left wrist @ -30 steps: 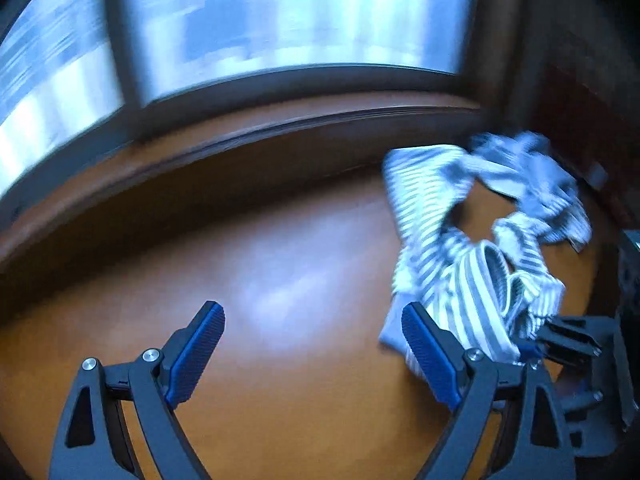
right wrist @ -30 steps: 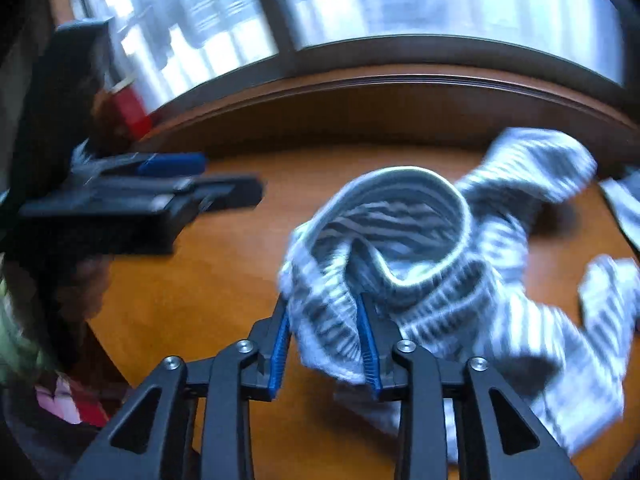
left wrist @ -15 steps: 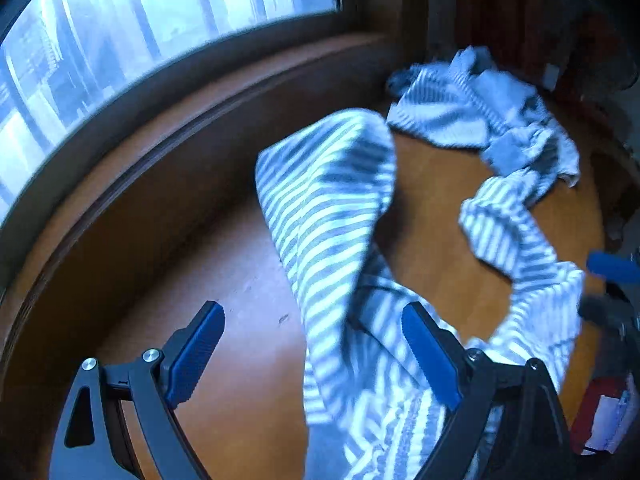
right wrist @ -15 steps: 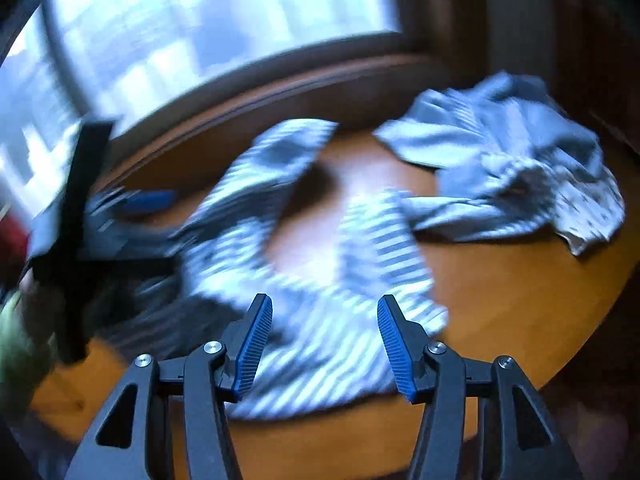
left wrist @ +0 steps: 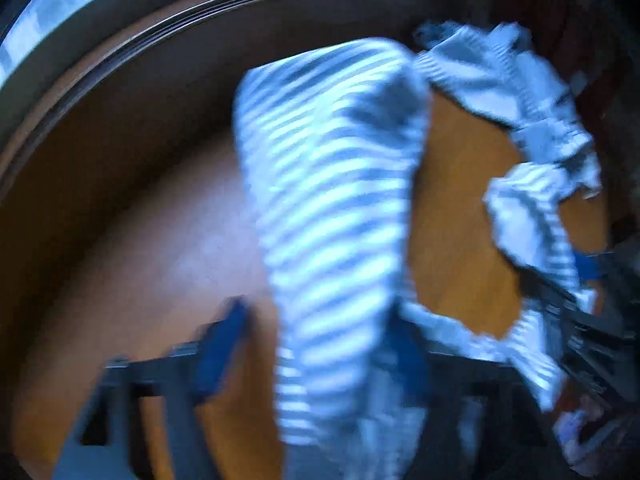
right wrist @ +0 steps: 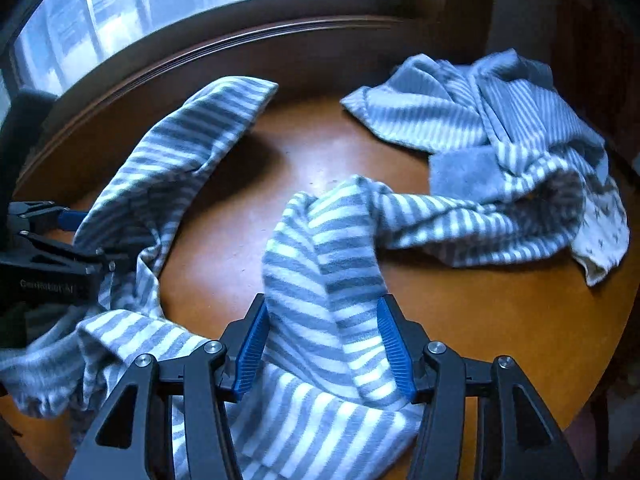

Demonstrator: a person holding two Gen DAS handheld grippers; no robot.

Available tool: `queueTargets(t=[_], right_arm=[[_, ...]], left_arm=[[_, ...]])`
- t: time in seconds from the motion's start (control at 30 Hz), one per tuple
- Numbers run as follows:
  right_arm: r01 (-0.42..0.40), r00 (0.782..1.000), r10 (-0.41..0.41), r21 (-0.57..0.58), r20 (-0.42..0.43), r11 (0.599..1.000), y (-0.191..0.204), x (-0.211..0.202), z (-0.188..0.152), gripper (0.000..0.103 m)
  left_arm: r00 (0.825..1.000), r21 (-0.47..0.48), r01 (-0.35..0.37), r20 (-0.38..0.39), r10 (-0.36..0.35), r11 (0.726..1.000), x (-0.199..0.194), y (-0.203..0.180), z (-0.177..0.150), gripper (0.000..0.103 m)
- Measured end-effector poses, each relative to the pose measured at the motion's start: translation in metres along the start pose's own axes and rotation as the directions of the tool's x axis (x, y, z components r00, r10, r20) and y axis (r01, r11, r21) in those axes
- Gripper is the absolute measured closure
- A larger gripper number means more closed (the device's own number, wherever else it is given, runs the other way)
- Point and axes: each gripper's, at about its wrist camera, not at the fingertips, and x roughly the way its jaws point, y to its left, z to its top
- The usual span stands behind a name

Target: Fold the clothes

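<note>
A grey-and-white striped garment (right wrist: 320, 260) lies crumpled across the round wooden table (right wrist: 480, 320). In the right wrist view my right gripper (right wrist: 323, 352) points down on a raised fold. Its jaws are closing, and both blue pads touch the cloth. The left wrist view is blurred. It shows the same striped garment (left wrist: 332, 200) running up between the fingers of my left gripper (left wrist: 316, 340). Those jaws are closing too, the right pad against the cloth and the left pad apart from it. From the right wrist view, the left gripper (right wrist: 92, 240) sits at the garment's left end.
A second heap of striped and grey clothes (right wrist: 500, 128) lies at the table's far right. A dark window sill and a window (right wrist: 200, 12) curve behind the table. Bare wood (left wrist: 140, 240) shows left of the garment.
Both grippers have come down onto the striped garment. The left jaws went from wide open to narrow around the cloth. The right jaws let go, then narrowed on a fold.
</note>
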Motion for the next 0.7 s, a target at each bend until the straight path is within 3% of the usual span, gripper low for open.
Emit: queueTargets(t=[0.03,0.1,0.23,0.33,0.4,0.47,0.53,0.67,0.7], right_arm=[[-0.008,1.000,0.008,-0.013,0.003,1.000,0.004,0.000,0.001,0.083],[-0.033,0.999,0.033,-0.043,0.012,0.999,0.013,-0.002,0.002,0.089],[-0.130,0.990,0.134,-0.111,0.033,0.985,0.034,-0.012,0.011,0.091],[-0.238,0.967,0.249,-0.161,0.055,0.958,0.055,-0.025,0.021,0.091],[-0.317,0.939,0.336,-0.196,0.068,0.928,0.074,-0.036,0.031,0.091],[-0.398,0.900,0.428,-0.252,0.076,0.882,0.099,-0.050,0.042,0.091],[-0.482,0.847,0.528,-0.328,0.064,0.812,0.130,-0.066,0.051,0.091],[-0.632,0.703,0.710,-0.488,-0.034,0.603,0.210,-0.095,0.059,0.091],[-0.651,0.677,0.734,-0.515,-0.061,0.558,0.229,-0.099,0.058,0.091]], left_arm=[[1.000,-0.001,-0.002,0.010,0.002,1.000,-0.004,-0.002,-0.006,0.072],[1.000,0.000,-0.002,0.030,0.003,1.000,-0.012,-0.004,-0.017,0.085],[0.996,-0.067,0.026,0.089,-0.020,0.997,-0.042,0.012,-0.039,0.087],[0.989,-0.151,0.037,0.146,-0.014,0.988,-0.074,0.031,-0.067,0.087],[0.985,-0.218,0.038,0.174,0.000,0.975,-0.095,0.046,-0.090,0.087],[0.979,-0.298,0.032,0.202,0.030,0.954,-0.116,0.060,-0.114,0.087],[0.973,-0.370,0.013,0.220,0.074,0.929,-0.139,0.078,-0.141,0.087],[0.956,-0.511,-0.056,0.220,0.194,0.857,-0.168,0.098,-0.194,0.087],[0.951,-0.544,-0.073,0.214,0.222,0.836,-0.173,0.101,-0.207,0.087]])
